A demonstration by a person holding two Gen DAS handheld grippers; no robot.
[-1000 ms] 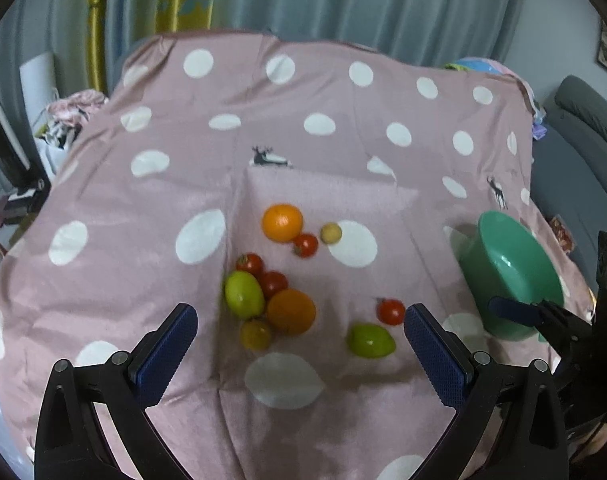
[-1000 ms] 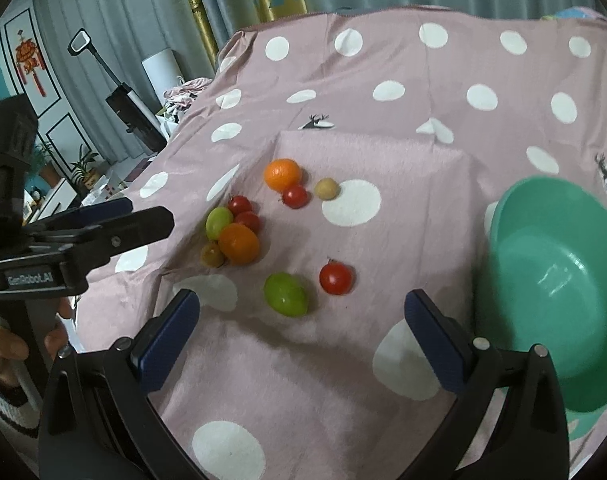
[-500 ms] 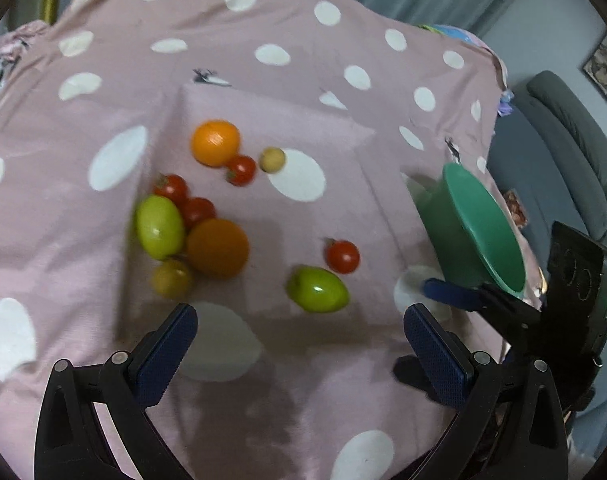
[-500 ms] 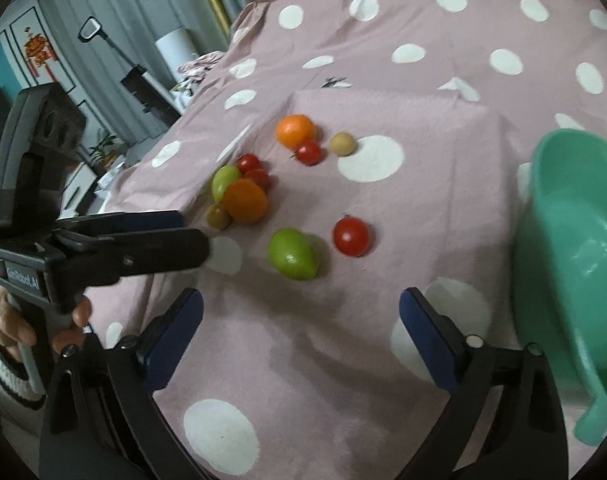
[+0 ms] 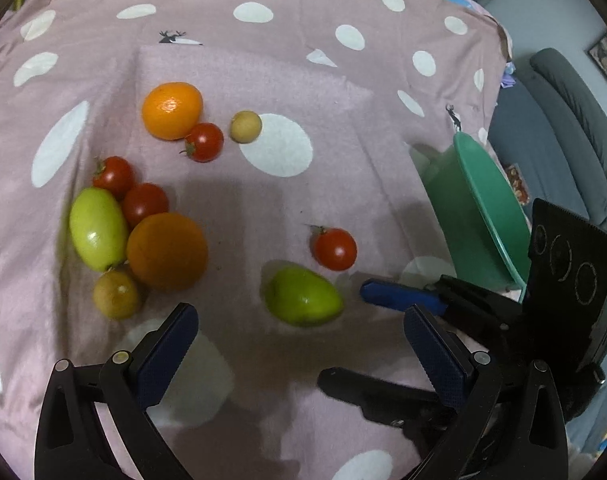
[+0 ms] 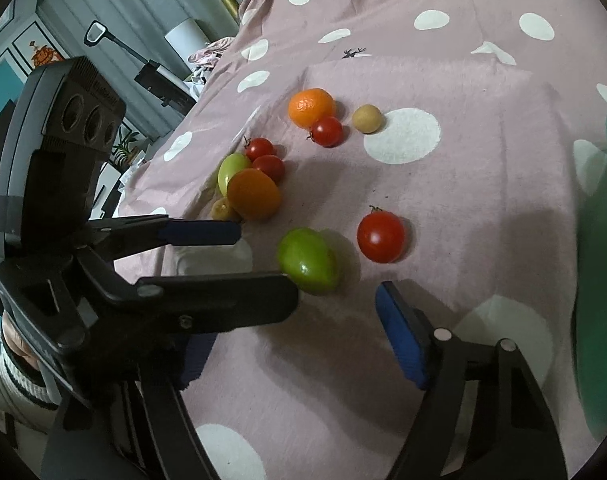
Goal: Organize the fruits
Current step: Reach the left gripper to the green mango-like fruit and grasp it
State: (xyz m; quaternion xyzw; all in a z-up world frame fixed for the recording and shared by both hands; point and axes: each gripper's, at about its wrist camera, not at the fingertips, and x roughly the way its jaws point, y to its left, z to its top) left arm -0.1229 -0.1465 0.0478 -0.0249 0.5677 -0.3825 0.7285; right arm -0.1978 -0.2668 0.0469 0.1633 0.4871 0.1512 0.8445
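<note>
Pink cloth [image 5: 343,208] with white dots covers the whole surface, and a raised square patch of it carries the fruit. At the right edge stands a green bowl [image 5: 483,216], tilted in the left wrist view and cut off at the frame's right side in the right wrist view.

Left tongs [image 5: 299,336] stand wide apart and grasp nothing; their blue pads hang above the cloth just near of the green fruit [image 5: 303,296], which lies between and a little beyond them. Right tongs [image 6: 291,320] have just been narrowing, yet they are still parted and empty: the visible blue pad [image 6: 399,336] sits near and right of the same green fruit [image 6: 307,260], with no contact seen, while the other finger is hidden behind the left tool. That left tool crosses the right wrist view from the left, one black finger ending right at the green fruit's near left side; whether it touches cannot be told.

Far and left of the green fruit lies a cluster: a large orange [image 5: 167,250], a pale green fruit [image 5: 97,234] touching it, two red tomatoes [image 5: 143,204] behind, and a small yellowish fruit [image 5: 115,294] on the near side. Farther off sit a second orange [image 5: 171,110] with a tomato [image 5: 203,142] against it and a small tan fruit [image 5: 245,126] just right. A single red tomato [image 5: 335,249] lies just far and right of the green fruit.
</note>
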